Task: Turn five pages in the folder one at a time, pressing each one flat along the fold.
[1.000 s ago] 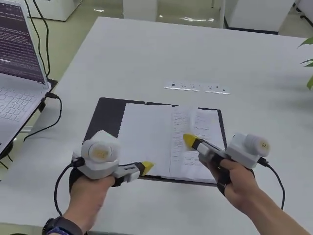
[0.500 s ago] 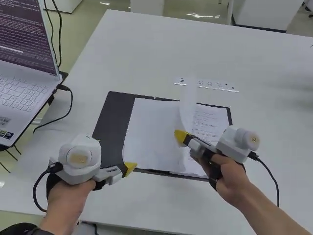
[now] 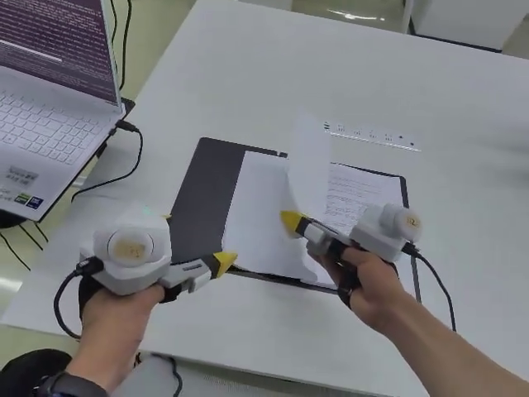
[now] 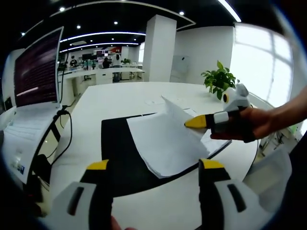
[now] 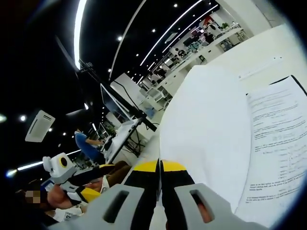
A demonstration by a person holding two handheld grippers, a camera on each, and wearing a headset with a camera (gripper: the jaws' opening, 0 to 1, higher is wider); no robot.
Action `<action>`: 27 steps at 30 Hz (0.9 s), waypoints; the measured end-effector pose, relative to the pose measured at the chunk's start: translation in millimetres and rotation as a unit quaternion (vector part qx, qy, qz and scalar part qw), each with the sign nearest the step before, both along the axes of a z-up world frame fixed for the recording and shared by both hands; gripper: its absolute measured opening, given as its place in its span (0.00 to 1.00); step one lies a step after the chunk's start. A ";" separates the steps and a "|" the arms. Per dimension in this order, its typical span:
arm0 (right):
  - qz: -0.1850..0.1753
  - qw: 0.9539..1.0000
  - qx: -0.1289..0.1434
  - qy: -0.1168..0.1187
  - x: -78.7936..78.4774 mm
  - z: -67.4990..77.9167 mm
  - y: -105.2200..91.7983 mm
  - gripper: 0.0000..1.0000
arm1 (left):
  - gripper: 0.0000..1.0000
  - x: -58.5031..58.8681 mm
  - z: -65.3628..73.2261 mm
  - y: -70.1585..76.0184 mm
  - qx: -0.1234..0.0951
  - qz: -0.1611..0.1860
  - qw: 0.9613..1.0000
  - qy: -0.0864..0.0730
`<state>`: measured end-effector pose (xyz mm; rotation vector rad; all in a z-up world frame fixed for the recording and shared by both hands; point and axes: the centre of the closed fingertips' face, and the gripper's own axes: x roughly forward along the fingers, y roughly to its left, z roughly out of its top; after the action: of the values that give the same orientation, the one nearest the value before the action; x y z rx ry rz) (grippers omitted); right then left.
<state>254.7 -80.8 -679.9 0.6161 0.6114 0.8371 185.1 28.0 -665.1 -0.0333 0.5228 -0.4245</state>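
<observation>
Mid page-turn, we judge: our right gripper point(image 3: 291, 222) pinches the white paper page point(image 3: 309, 165), raised over the flat black folder point(image 3: 197, 194); left gripper point(image 3: 221, 263) hovers agape at its near edge; next we'd lay the page left and press along the fold

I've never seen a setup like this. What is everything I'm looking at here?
table: one, white, under everything.
folder: one, black, lying open on the table.
lifted page: one, white, standing up from the folder's middle.
flat pages: two faces showing, white; blank one left of the lifted page, printed one right.
laptop: one, pale, open, left of the folder.
cables: a few, black, beside the laptop.
socket panel: one, pale, in the table beyond the folder.
plant: one, green, beyond the table.
left gripper: pale, yellow-tipped fingers, open, at the folder's near edge.
right gripper: same colours, shut on the lifted page.
left hand, right hand: each holding a gripper.
</observation>
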 end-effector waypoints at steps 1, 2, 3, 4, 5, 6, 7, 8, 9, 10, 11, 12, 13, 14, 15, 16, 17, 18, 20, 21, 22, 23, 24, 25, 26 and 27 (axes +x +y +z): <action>0.002 1.000 0.001 0.003 -0.2 -1.5 4.6 0.00 | 0.73 0.0 -0.1 0.8 -0.001 0.000 1.000 0.000; 0.004 1.000 0.001 0.006 -0.3 -2.8 7.8 0.00 | 0.74 0.0 -0.4 1.7 -0.001 -0.001 1.000 0.000; 0.006 1.000 0.001 0.009 0.3 -5.9 12.1 0.00 | 0.74 0.0 -0.6 1.9 -0.001 -0.001 1.000 0.000; 0.008 1.000 0.000 0.010 0.1 -7.5 15.5 0.00 | 0.74 -0.7 0.1 1.6 -0.002 -0.001 1.000 0.000; 0.011 1.000 -0.003 0.013 -0.4 -10.2 20.0 0.00 | 0.74 -1.0 -0.1 2.6 -0.003 -0.001 1.000 0.001; 0.013 1.000 -0.005 0.015 -0.7 -12.7 22.5 0.00 | 0.74 -1.4 0.2 3.4 -0.005 -0.001 1.000 0.002; 0.016 1.000 -0.008 0.017 -1.6 -15.3 24.9 0.00 | 0.73 -1.4 0.0 4.9 -0.006 0.001 1.000 0.002; 0.019 1.000 -0.010 0.021 -2.7 -19.7 27.9 0.00 | 0.73 -0.5 -0.7 10.2 -0.010 0.005 1.000 0.004; 0.021 0.999 -0.012 0.024 -3.1 -22.9 29.4 0.00 | 0.74 -0.4 -0.4 12.2 -0.012 0.007 1.000 0.003; 0.022 0.999 -0.014 0.027 -4.2 -26.8 31.5 0.00 | 0.73 -0.4 -0.1 14.5 -0.012 0.009 1.000 0.003; 0.022 0.999 -0.015 0.030 -4.7 -29.4 32.8 0.00 | 0.73 -0.1 -0.5 16.9 -0.012 0.011 1.000 0.003; 0.023 0.999 -0.015 0.034 -4.6 -33.3 34.8 0.00 | 0.73 0.1 -1.1 19.5 -0.012 0.012 1.000 0.004; 0.023 0.999 -0.015 0.037 -4.1 -36.0 36.1 0.00 | 0.73 0.0 -1.5 22.3 -0.012 0.014 1.000 0.005; 0.023 0.999 -0.016 0.041 -3.7 -38.9 37.7 0.00 | 0.73 -0.1 -1.5 23.7 -0.013 0.015 1.000 0.006; 0.023 0.998 -0.017 0.047 -3.5 -42.5 40.0 0.00 | 0.73 0.3 -2.5 26.9 -0.013 0.016 1.000 0.007; 0.022 0.998 -0.017 0.053 -3.4 -45.5 41.6 0.00 | 0.73 0.6 -3.3 28.8 -0.013 0.017 1.000 0.008; 0.023 0.998 -0.018 0.057 -2.8 -49.9 44.3 0.00 | 0.73 0.3 -4.8 30.4 -0.013 0.018 1.000 0.010; 0.024 0.998 -0.020 0.059 -3.1 -52.9 45.9 0.00 | 0.73 -0.1 -6.0 31.3 -0.015 0.020 1.000 0.012; 0.022 0.997 -0.025 0.068 -2.7 -61.6 48.6 0.00 | 0.73 -1.3 -9.3 33.1 -0.019 0.022 0.999 0.016; 0.022 0.997 -0.026 0.071 -1.9 -65.1 49.6 0.00 | 0.73 -1.7 -11.5 34.0 -0.019 0.022 0.999 0.018; 0.021 0.997 -0.027 0.072 -1.4 -67.6 50.6 0.00 | 0.73 -2.2 -15.5 35.8 -0.017 0.021 0.999 0.021; 0.020 0.997 -0.029 0.074 -0.2 -71.6 51.5 0.00 | 0.73 -2.5 -16.2 36.2 -0.016 0.020 0.999 0.022; 0.020 0.996 -0.032 0.076 0.0 -74.6 52.2 0.00 | 0.73 -2.7 -16.6 36.5 -0.016 0.020 0.999 0.022; 0.019 0.996 -0.035 0.081 0.1 -79.6 52.8 0.00 | 0.73 -2.9 -16.8 36.9 -0.017 0.020 0.999 0.022; 0.017 0.995 -0.039 0.087 -0.1 -84.1 53.0 0.00 | 0.73 -2.7 -16.6 36.8 -0.017 0.020 0.999 0.023; 0.015 0.994 -0.053 0.095 -1.7 -91.1 52.6 0.00 | 0.72 -2.7 -17.0 37.0 -0.016 0.020 0.999 0.024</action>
<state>253.0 -28.2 -771.1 0.5949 0.8337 0.7748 182.4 65.0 -682.1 -0.0853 0.5611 -0.3948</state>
